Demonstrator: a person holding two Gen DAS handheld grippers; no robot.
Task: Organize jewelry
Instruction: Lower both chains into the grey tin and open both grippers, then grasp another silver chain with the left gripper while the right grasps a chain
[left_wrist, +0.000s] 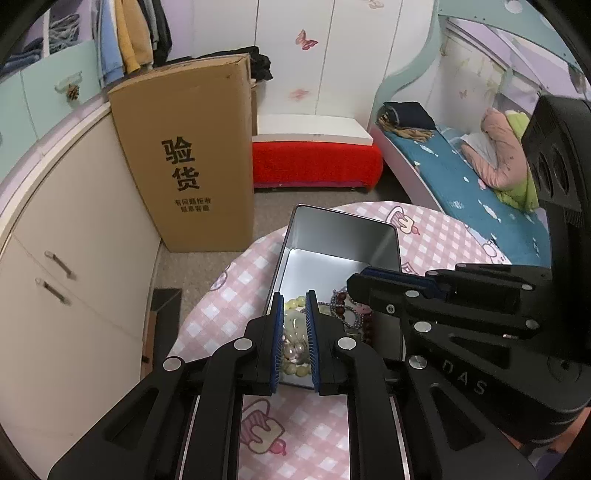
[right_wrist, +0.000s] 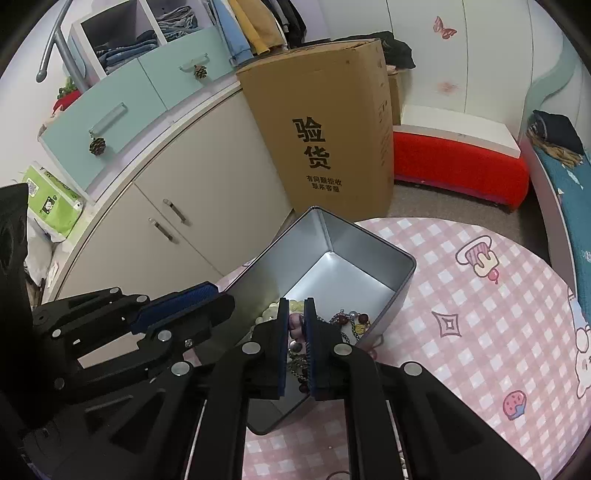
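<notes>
An open silver tin (left_wrist: 343, 218) stands on the round table's pink checked cloth (left_wrist: 295, 443). My left gripper (left_wrist: 293, 299) reaches into its near end, pads close together with a pale yellow-green bead bracelet (left_wrist: 291, 306) pinched between them. My right gripper (left_wrist: 352, 286) comes in from the right over dark red and grey beads (left_wrist: 341, 308). In the right wrist view the right gripper (right_wrist: 296, 301) is shut on a strand of purple beads (right_wrist: 295, 325) and chain inside the tin (right_wrist: 369, 236). The left gripper (right_wrist: 225, 299) sits over the tin's left wall. More jewelry (right_wrist: 351, 321) lies on the tin floor.
A tall cardboard box (left_wrist: 184, 155) stands on the floor behind the table, beside cream cabinets (left_wrist: 74, 258). A red bench (left_wrist: 314, 162) and a bed with a blue sheet (left_wrist: 461, 192) lie beyond. The table edge (right_wrist: 535, 266) curves round to the right.
</notes>
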